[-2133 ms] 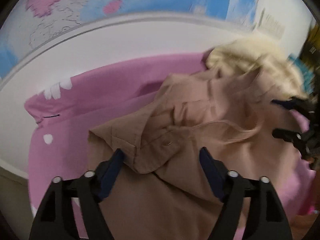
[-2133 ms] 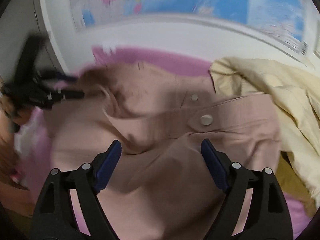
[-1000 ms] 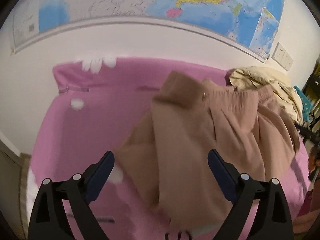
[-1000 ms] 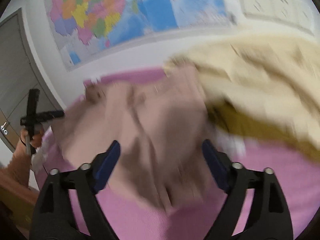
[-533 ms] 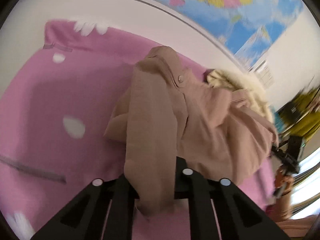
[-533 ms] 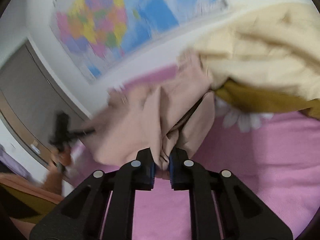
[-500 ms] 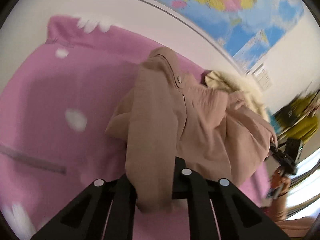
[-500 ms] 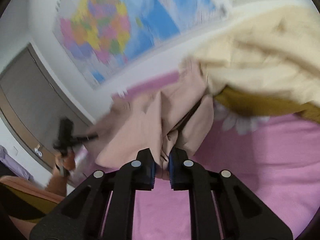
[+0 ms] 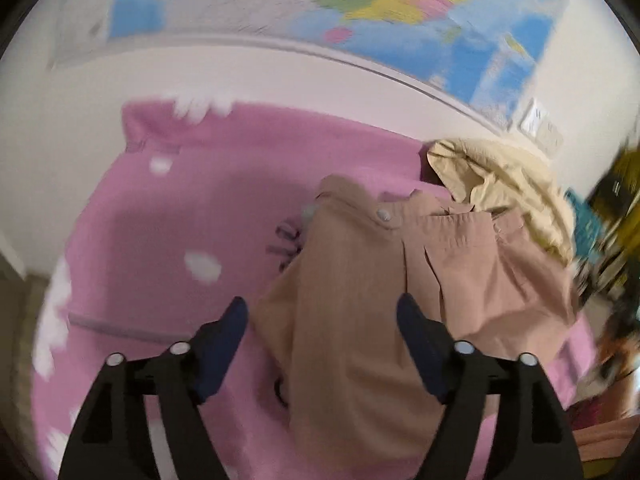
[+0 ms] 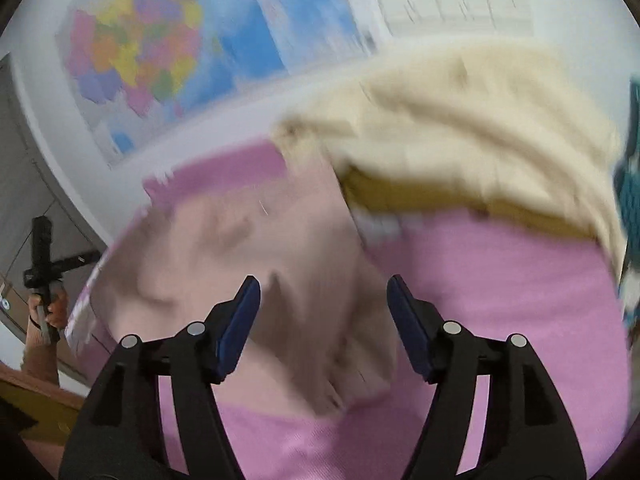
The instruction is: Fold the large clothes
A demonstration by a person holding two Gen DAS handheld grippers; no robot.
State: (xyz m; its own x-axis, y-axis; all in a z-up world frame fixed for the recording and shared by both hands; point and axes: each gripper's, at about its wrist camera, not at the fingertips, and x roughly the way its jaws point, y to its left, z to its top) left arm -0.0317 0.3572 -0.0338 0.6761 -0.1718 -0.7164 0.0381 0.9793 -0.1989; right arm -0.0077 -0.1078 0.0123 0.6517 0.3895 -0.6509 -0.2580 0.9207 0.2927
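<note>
Hovering with fingers spread wide and empty: left gripper [image 9: 322, 322] above the near left part of the tan garment [image 9: 360, 300], right gripper [image 10: 322, 306] above the garment's near right end, blue pads clear of the cloth on both. No fabric pinched between either pair, as far as the blurred right view allows.

Lying on the pink bed cover [image 9: 180, 200], the garment, bunched and creased, one long panel running toward the near edge, a waistband or placket with a round snap button [image 9: 382, 214] at the far end. Not flat, not squared; edges rumpled, right half puckered into pleats. Touching its far right side, a heap of cream clothing [image 9: 500, 176], with a mustard-yellow layer [image 10: 420, 194] showing under it in the right wrist view. Beyond, a white wall with a coloured map [image 9: 400, 12], and a bank of wall sockets [image 9: 542, 126] at far right.

Judged as an early step: garment laid down and let go, spreading and smoothing not yet done, no real fold made. Next move likely calls for picking out two true corners or the waistband ends, closing on single layers rather than bunches, and drawing them apart to flatten the cloth before folding. Worth keeping clear of the cream heap, so as not to drag it along. Soft, limp fabric; liable to slump if pinched mid-panel.
</note>
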